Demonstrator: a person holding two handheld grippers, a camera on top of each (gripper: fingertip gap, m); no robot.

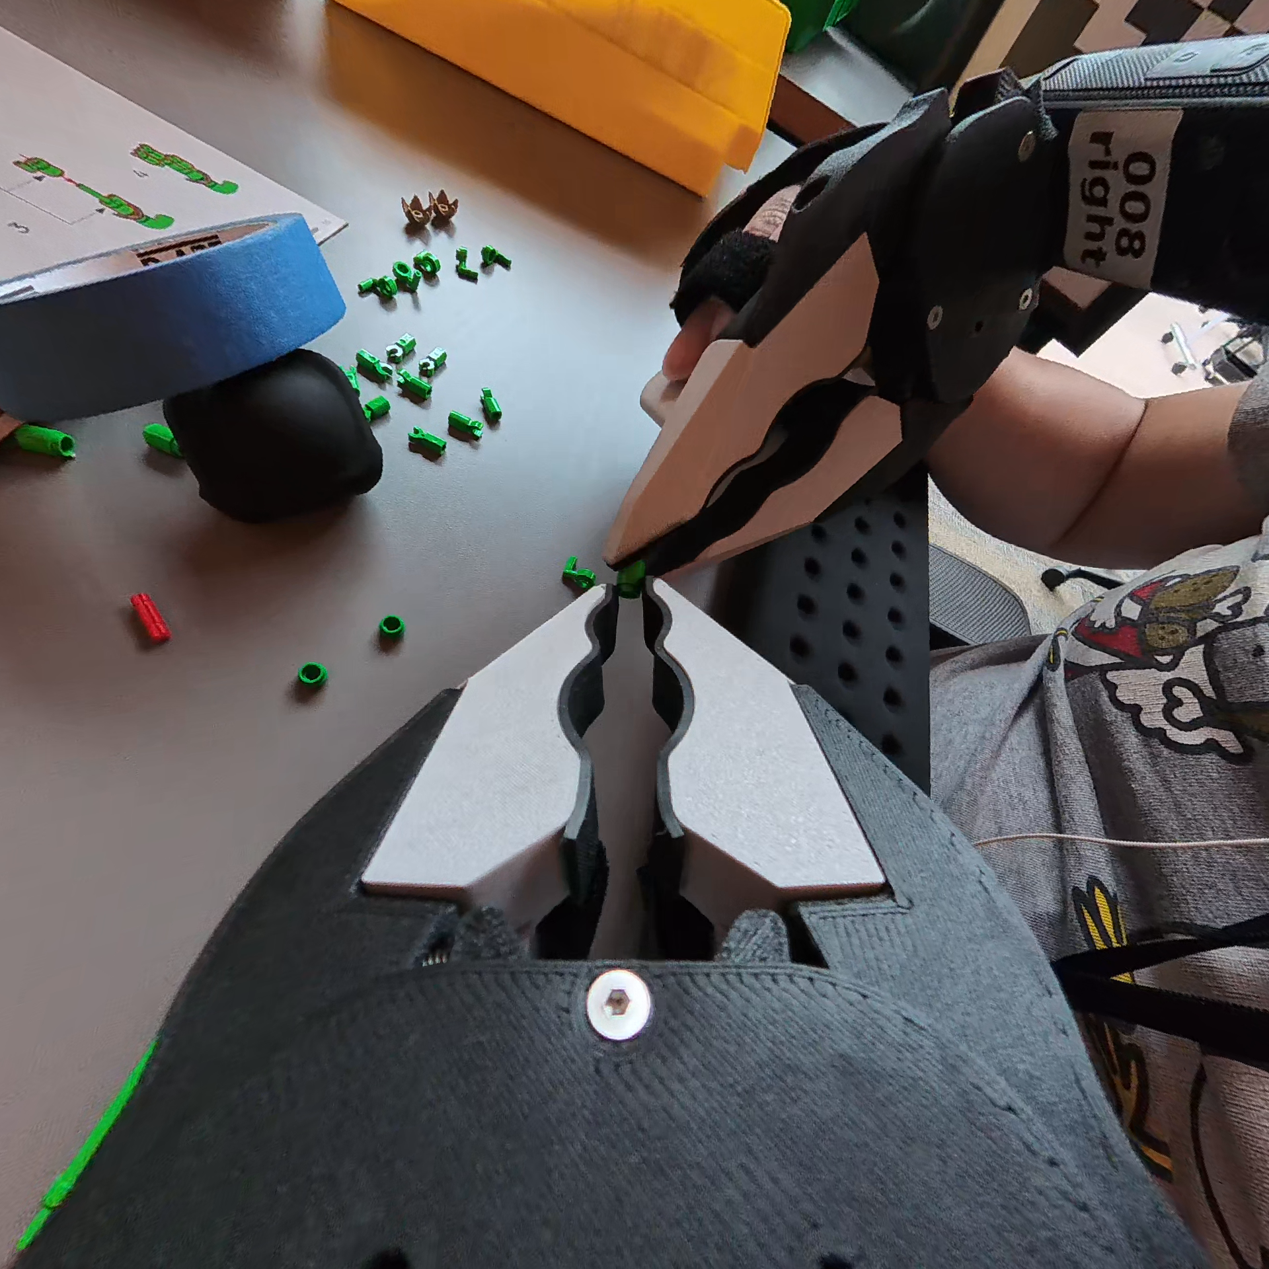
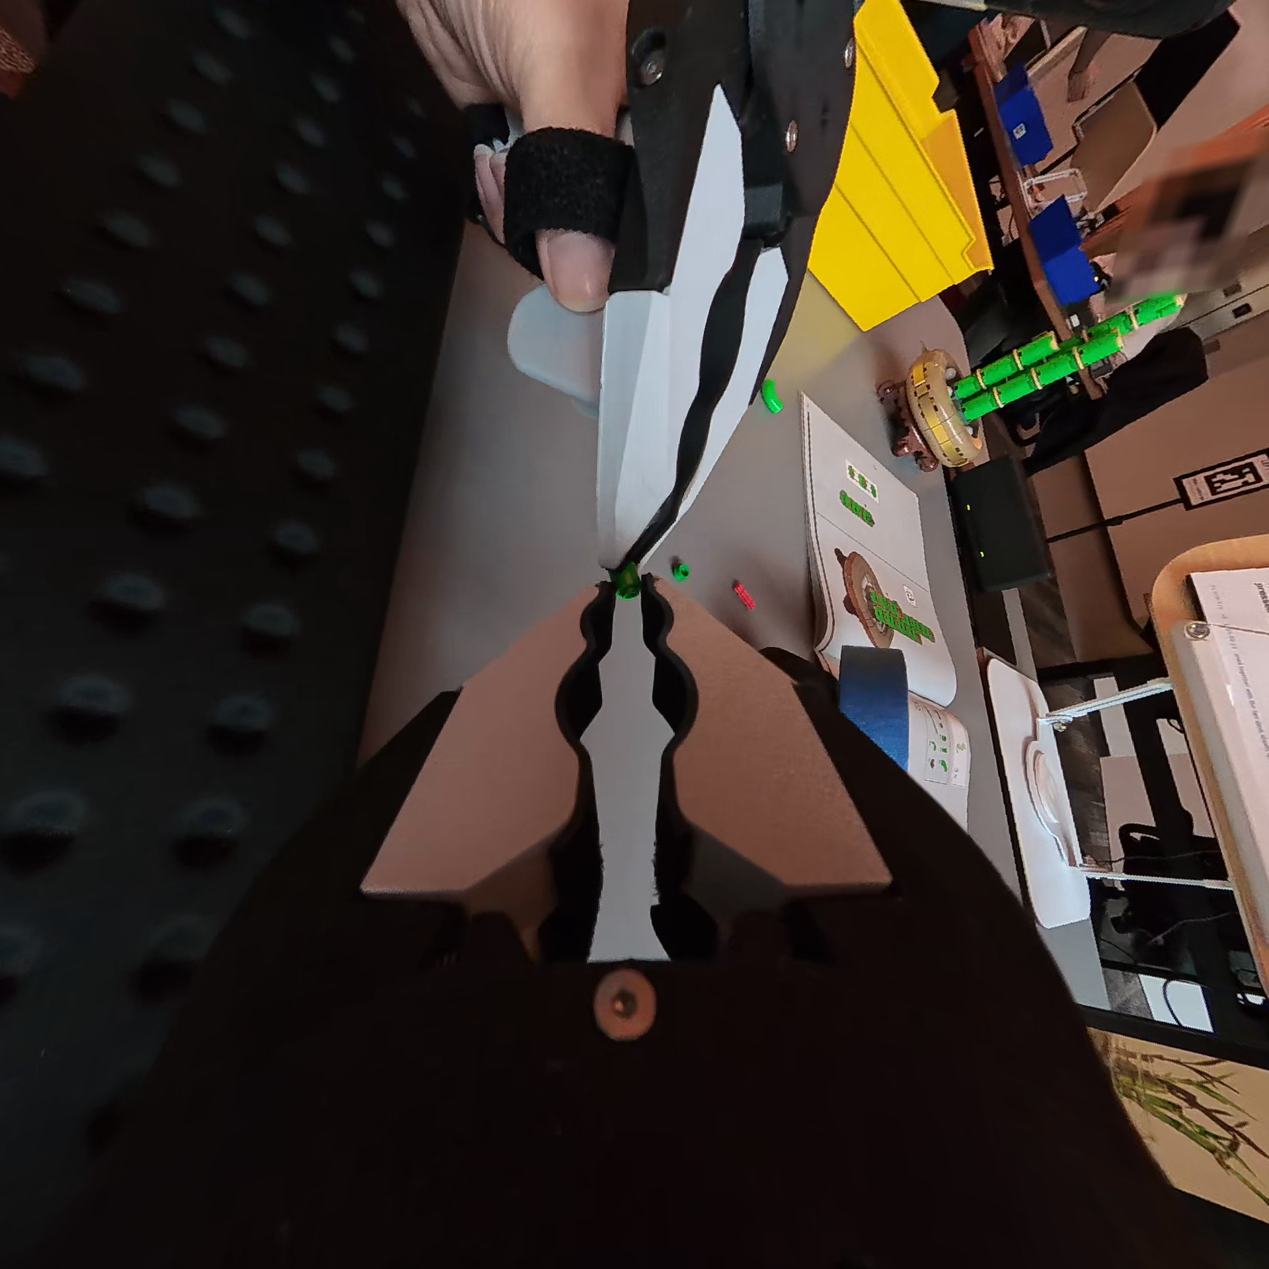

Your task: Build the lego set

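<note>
Above the tabletop's near edge, both grippers meet tip to tip, the left gripper (image 1: pixel 626 592) and right gripper (image 2: pixel 626 589) each clamped on a small green piece (image 1: pixel 630 575); push straight along its axis.

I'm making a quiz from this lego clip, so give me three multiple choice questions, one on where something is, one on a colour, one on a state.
1. Where is the tape roll?
A. on the booklet's edge
B. in the yellow bin
C. held by a gripper

2. What colour is the lone pin lying left of the two loose rings?
A. blue
B. red
C. white

3. What are the two grippers doing?
A. both wide open, empty
B. both pinching a green piece
C. one lies on the table

Answers:
1. A, the roll rests partly on the booklet.
2. B, it is red.
3. B, the left gripper and right gripper meet tip to tip at the green piece.
</note>
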